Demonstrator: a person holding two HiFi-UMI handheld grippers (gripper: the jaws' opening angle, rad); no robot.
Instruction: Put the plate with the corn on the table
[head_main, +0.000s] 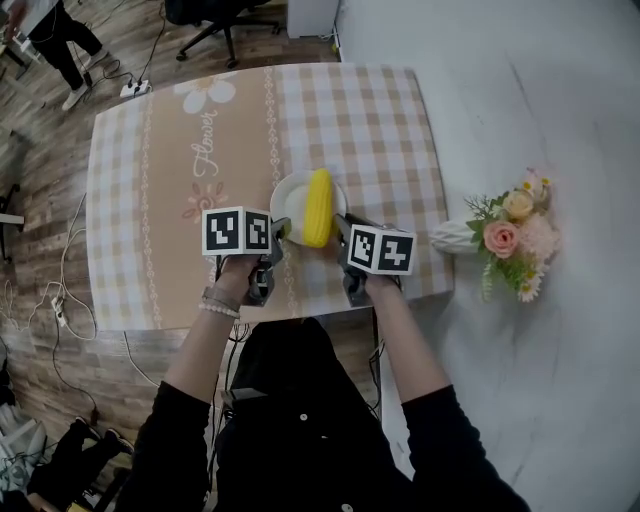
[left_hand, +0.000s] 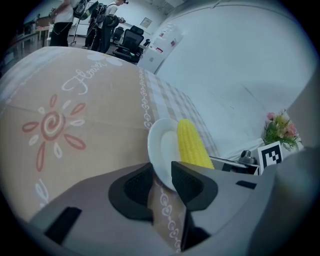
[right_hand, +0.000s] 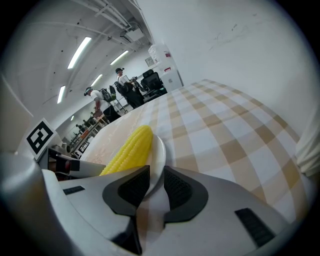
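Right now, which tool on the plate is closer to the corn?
The right tool: the yellow corn cob lies toward its side of the round white plate; the left tool grips the bare side.

Even, bright indoor light, with ceiling strip lights (right_hand: 79, 51) showing in the right gripper view. Shadows are soft. Both gripper views bend strongly and darken toward their round edges; nearby gripper bodies look blurred.
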